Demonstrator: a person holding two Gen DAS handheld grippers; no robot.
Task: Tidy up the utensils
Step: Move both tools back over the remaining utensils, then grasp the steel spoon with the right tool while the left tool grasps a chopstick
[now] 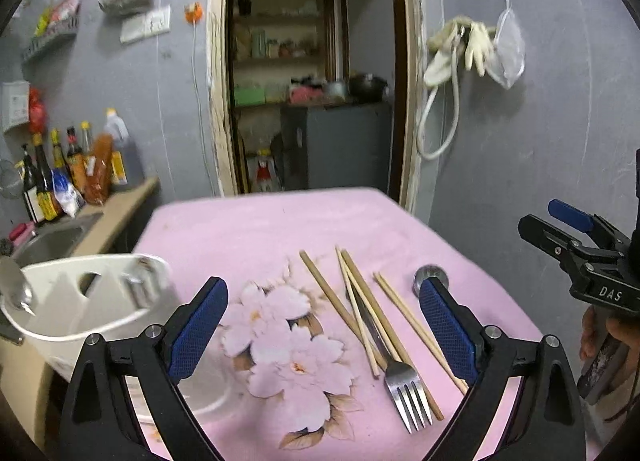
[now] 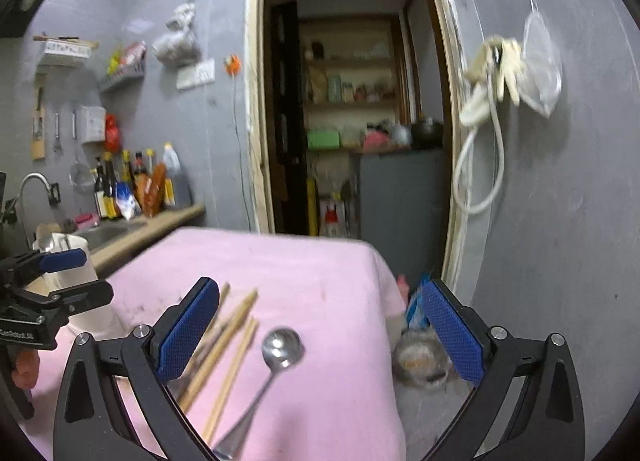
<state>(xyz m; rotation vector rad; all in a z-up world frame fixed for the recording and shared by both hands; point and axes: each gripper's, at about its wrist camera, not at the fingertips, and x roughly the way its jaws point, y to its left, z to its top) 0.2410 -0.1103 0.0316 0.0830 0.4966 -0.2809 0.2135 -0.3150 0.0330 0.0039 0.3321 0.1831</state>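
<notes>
Your left claw [image 1: 322, 325] hangs over the desk [image 1: 256, 229] with its blue pads spread wide and nothing between them, tipped down toward the pink floral cloth. Just beyond its fingers lie the chopsticks [image 1: 360, 313], a loose crossed bundle fanning away from you, with the fork [image 1: 404, 389] among them, tines pointing back toward you. One chopstick pair runs right up to the claw's right pad. A round spoon bowl [image 1: 431, 276] peeks out just behind that pad's tip.

Off to the left, at the desk's edge, stands the white utensil holder [image 1: 92, 301], blurred, with a spoon [image 1: 14, 285] showing at its near rim.

Your right claw [image 2: 320, 335] is wide too, empty, held level over the desk's right edge. From its own view the spoon [image 2: 276, 357] lies between the pads, bowl away from you, handle running back beneath the claw. The chopsticks [image 2: 228, 345] sit just left of it, partly behind the left pad. The right pad hangs out past the cloth edge, above the floor.

From the left view, your right hand [image 1: 612, 341] grips its handle out beyond the desk's right side, claw aimed inward. From the right view, the left claw [image 2: 60, 277] sits at the far left, close against the white holder, its pads apart.
</notes>
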